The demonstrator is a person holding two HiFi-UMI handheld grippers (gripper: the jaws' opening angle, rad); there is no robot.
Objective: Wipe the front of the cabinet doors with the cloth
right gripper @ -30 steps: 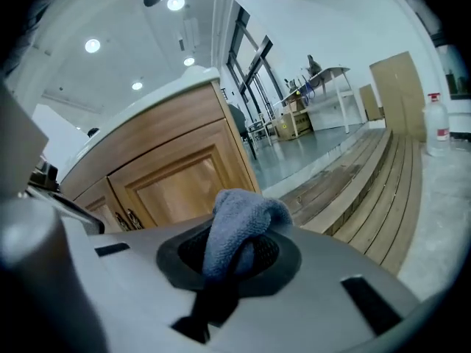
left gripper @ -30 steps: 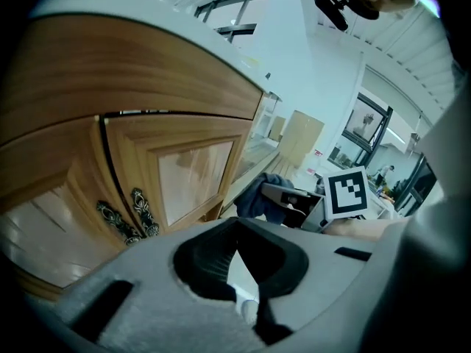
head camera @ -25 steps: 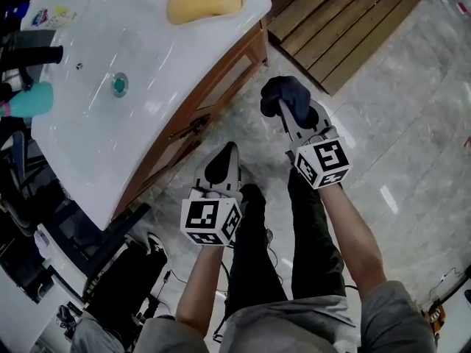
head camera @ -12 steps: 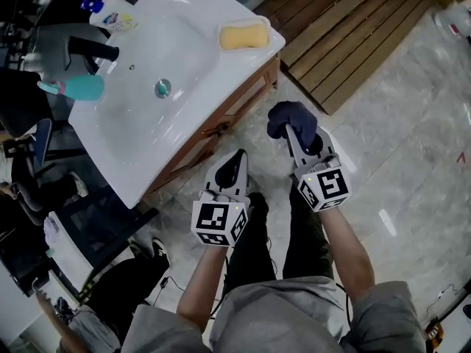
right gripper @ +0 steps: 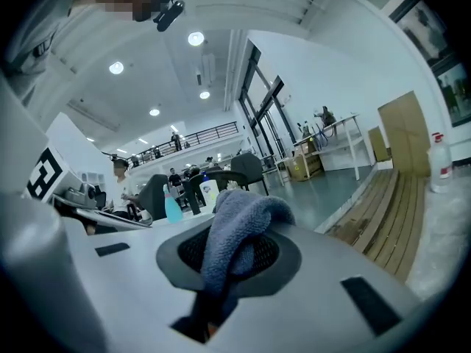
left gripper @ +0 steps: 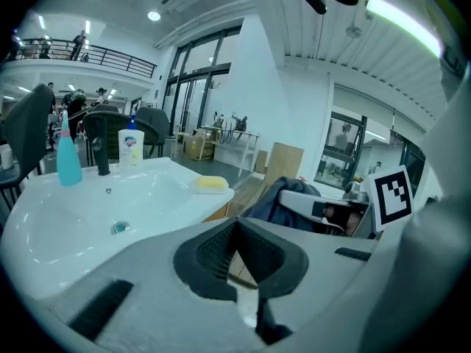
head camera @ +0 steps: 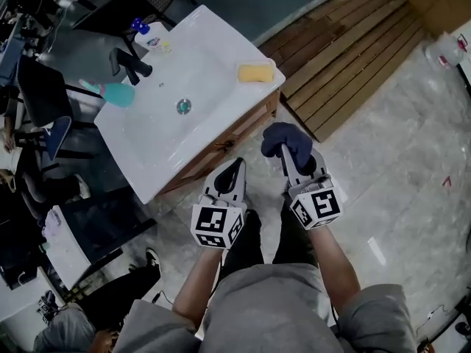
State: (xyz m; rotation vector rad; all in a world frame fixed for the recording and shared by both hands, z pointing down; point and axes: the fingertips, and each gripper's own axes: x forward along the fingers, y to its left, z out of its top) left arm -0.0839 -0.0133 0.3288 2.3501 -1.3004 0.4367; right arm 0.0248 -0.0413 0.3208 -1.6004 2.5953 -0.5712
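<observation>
A wooden cabinet [head camera: 221, 147] under a white sink basin [head camera: 188, 134] stands up and left of me, its door fronts seen edge-on. My right gripper [head camera: 285, 151] is shut on a dark blue cloth [head camera: 288, 138] that bunches over its tips, off the cabinet's right corner and apart from it. In the right gripper view the cloth [right gripper: 239, 219] drapes out of the jaws of that gripper [right gripper: 234, 252]. My left gripper [head camera: 233, 165] is shut and holds nothing, just below the cabinet front. The left gripper view shows its own jaws [left gripper: 237, 234] closed, with the cloth [left gripper: 274, 201] to the right.
On the basin lie a yellow sponge [head camera: 255, 72], a teal bottle [head camera: 116, 94], a black tap [head camera: 129, 63] and a soap bottle [head camera: 151, 39]. Wooden decking [head camera: 346, 46] runs at the upper right over a tiled floor [head camera: 397, 175]. Black chairs [head camera: 44, 101] and seated people are on the left.
The head camera has risen and drawn back, so the sink and cabinet look smaller and farther away. Both grippers stay side by side; the right still holds the cloth.
</observation>
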